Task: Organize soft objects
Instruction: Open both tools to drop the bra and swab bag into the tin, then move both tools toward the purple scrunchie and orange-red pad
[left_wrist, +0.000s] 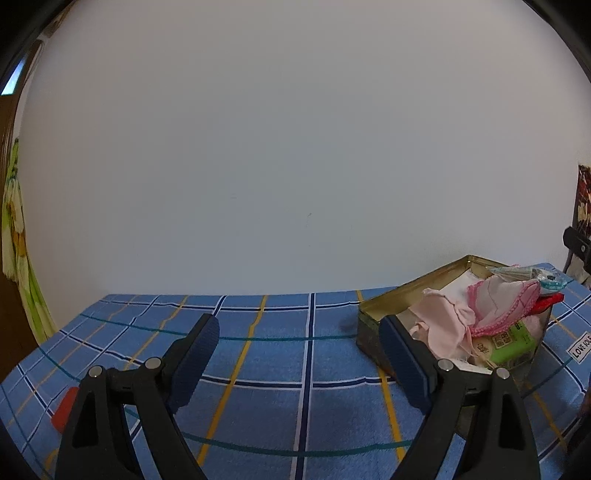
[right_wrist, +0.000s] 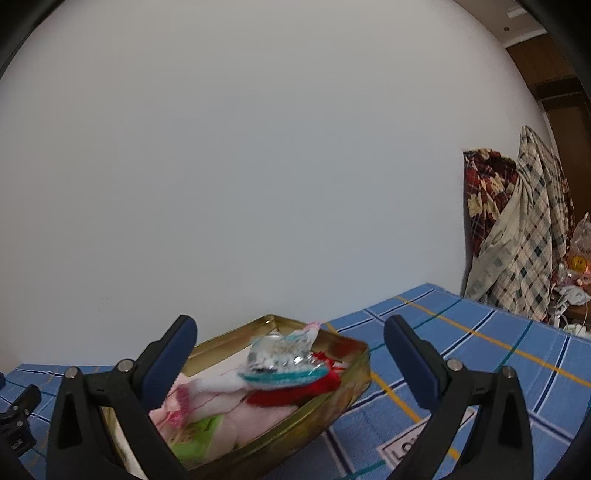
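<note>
A gold metal tin (left_wrist: 373, 334) stands on the blue plaid cloth at the right of the left wrist view; it also shows in the right wrist view (right_wrist: 332, 402). It holds pink cloths (left_wrist: 448, 325), a pink-edged knit piece (left_wrist: 498, 295), a red cloth (right_wrist: 295, 393), a green packet (left_wrist: 511, 341) and a clear teal-edged bag (right_wrist: 284, 360). My left gripper (left_wrist: 301, 356) is open and empty, left of the tin, its right finger at the tin's near corner. My right gripper (right_wrist: 288, 363) is open and empty, above the tin's right half.
A red object (left_wrist: 64, 408) lies on the cloth by my left gripper's left arm. A white wall stands behind the table. Plaid fabrics (right_wrist: 517, 236) hang beyond the table's right end. A white label (left_wrist: 581, 345) is sewn on the cloth right of the tin.
</note>
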